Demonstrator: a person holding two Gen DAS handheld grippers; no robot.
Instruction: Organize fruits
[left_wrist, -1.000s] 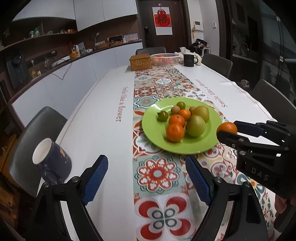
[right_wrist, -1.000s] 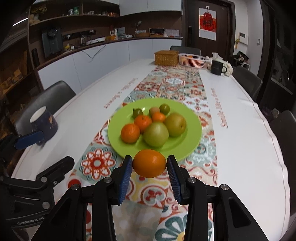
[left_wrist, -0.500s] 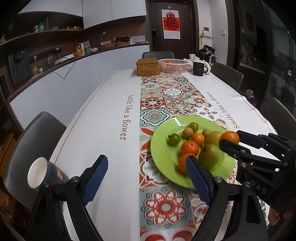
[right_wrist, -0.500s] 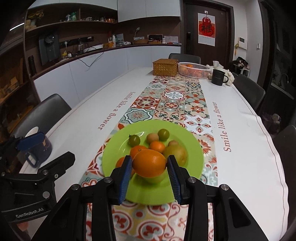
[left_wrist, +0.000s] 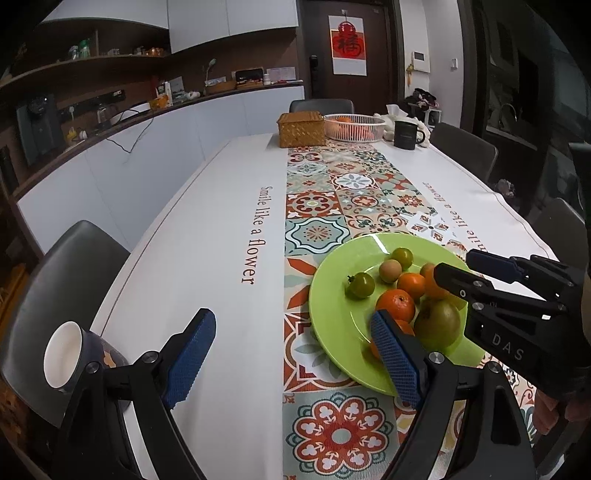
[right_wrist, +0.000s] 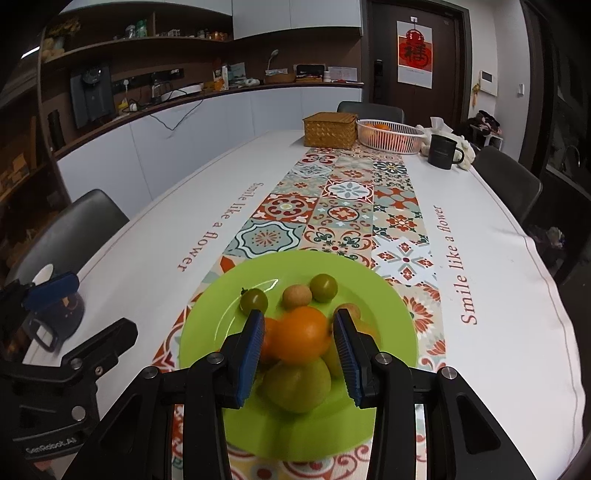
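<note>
An orange (right_wrist: 301, 334) sits between the blue pads of my right gripper (right_wrist: 298, 328), which is shut on it. It hangs just over the fruit piled on the green plate (right_wrist: 388, 306), above a large green fruit (right_wrist: 297, 384). Green tomatoes, a small brown fruit and mandarins also lie on the plate (left_wrist: 332, 306). My left gripper (left_wrist: 291, 326) stands open and empty over the tablecloth, to the left of the plate's near rim. In the left wrist view my right gripper (left_wrist: 458, 269) reaches in from the right over the plate.
A dark blue mug (left_wrist: 74, 354) stands near the table's left edge, close to my left gripper. At the far end are a wicker box (left_wrist: 301, 129), a white basket (left_wrist: 352, 127) with oranges and a black mug (left_wrist: 406, 134). Grey chairs surround the table.
My right gripper has carried the orange forward from before the plate's near rim to above the piled fruit. My left gripper has moved forward and leftward, still open.
</note>
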